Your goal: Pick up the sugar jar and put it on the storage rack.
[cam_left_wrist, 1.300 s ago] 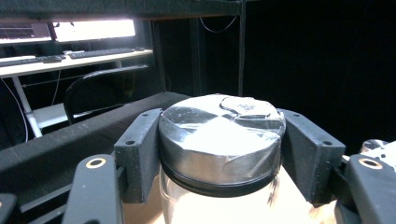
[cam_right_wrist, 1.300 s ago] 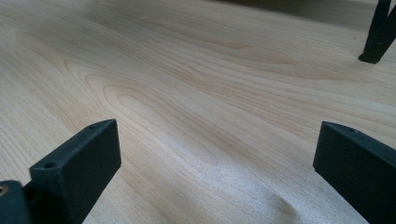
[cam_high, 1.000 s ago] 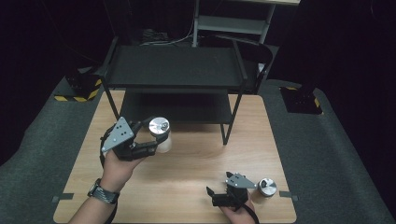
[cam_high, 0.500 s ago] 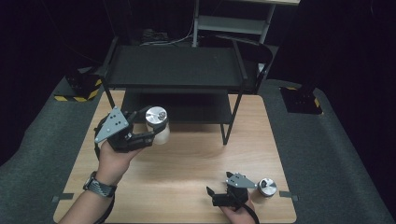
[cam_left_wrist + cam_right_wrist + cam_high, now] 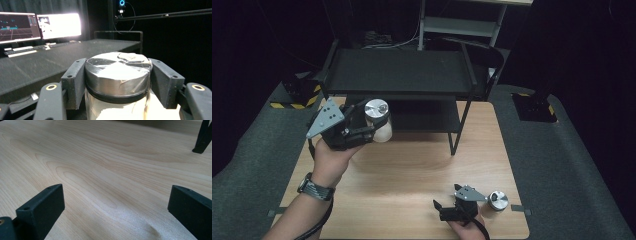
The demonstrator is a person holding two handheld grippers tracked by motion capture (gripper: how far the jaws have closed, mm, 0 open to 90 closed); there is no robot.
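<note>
One wooden table is seen, with grey padding at its left and right edges. One black two-level shelf is stood across its far half, the near right leg planted near the table's middle. A broad stretch of bare wood is left open between the shelf and the near edge. Two jars are counted. One jar, glass-bodied with a silver lid, is held in the air at the shelf's near left corner, level with the top deck, upright. It is clamped just under the lid by the left gripper, jaws pressed on both sides. The second jar is stood near the table's near right corner, just beside the right gripper. That gripper's jaws are spread wide over bare wood, nothing between them.
</note>
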